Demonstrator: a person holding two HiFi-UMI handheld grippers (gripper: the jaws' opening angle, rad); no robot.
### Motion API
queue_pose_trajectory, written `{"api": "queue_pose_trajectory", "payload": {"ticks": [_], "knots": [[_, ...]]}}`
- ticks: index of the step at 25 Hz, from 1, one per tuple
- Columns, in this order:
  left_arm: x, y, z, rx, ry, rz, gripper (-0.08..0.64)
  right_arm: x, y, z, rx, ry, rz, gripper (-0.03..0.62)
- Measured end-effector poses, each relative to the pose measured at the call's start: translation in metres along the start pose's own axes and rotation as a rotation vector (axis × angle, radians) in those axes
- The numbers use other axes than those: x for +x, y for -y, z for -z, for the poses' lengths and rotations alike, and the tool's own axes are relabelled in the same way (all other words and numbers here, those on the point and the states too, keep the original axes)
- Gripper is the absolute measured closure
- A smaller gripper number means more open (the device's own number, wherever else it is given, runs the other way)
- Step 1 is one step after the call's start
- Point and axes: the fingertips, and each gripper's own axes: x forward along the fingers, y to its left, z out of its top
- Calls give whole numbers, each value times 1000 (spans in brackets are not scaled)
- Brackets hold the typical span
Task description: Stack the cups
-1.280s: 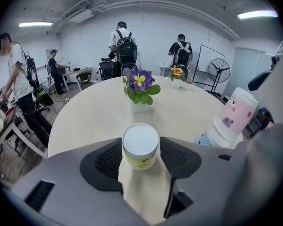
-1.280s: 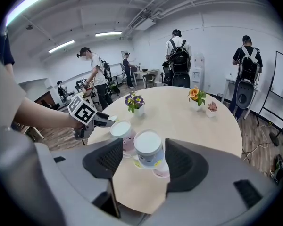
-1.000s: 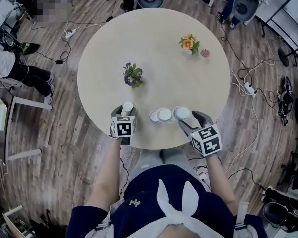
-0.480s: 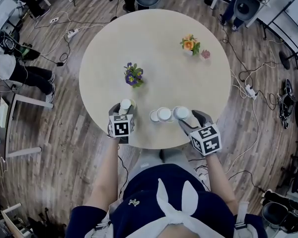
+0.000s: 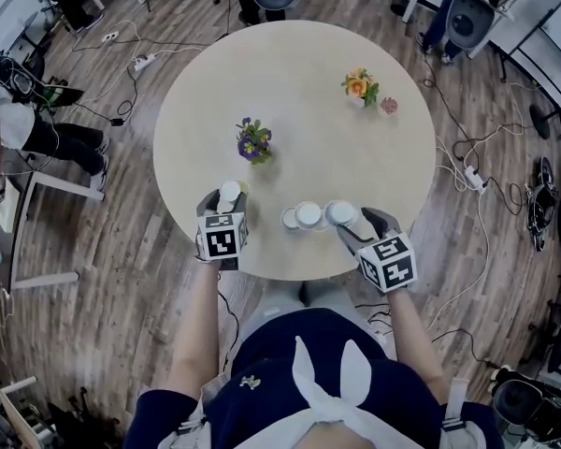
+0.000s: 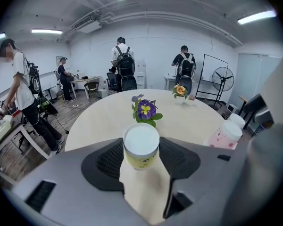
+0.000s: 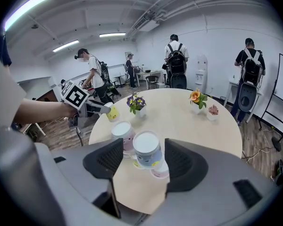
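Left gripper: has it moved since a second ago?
Yes. In the head view the left gripper, holding the yellow cup, has shifted left, away from the row of cups, which stayed put.

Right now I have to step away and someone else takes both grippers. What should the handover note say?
Left gripper: shut on the yellow cup, held clear of the table.
Right gripper: open, jaws either side of the blue cup, which stands near the table's front edge.
Other cups: the pink cup is beside the blue one, and a third cup is next in the row.
Done: yellow cup picked up. No stack visible yet.
Left: probably set the yellow cup onto one in the row, then stack the rest.
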Motion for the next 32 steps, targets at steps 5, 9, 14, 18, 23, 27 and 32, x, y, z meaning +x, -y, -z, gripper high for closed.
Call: {"api": "queue_pose_trajectory", "payload": {"ticks": [5, 9, 14, 18, 23, 27, 32], "knots": [[-14, 0, -10, -25, 14, -11, 313, -1, 0, 0, -13, 1, -8, 314], [-26, -4, -15, -54, 15, -36, 313, -3, 1, -2, -29, 6, -4, 316], [-41, -3, -20, -67, 19, -40, 313, -6, 4, -2, -27, 10, -3, 319], [-54, 5, -26, -48, 29, -12, 313, -9, 2, -1, -36, 8, -9, 321], [-67, 22, -41, -31, 64, 49, 313, -10, 2, 2, -34, 8, -17, 323], [-79, 36, -53, -3, 86, 82, 313, -12, 1, 3, -29, 10, -19, 324], [-88, 57, -66, 47, 109, 130, 313, -14, 1, 5, -26, 15, -13, 325]]}}
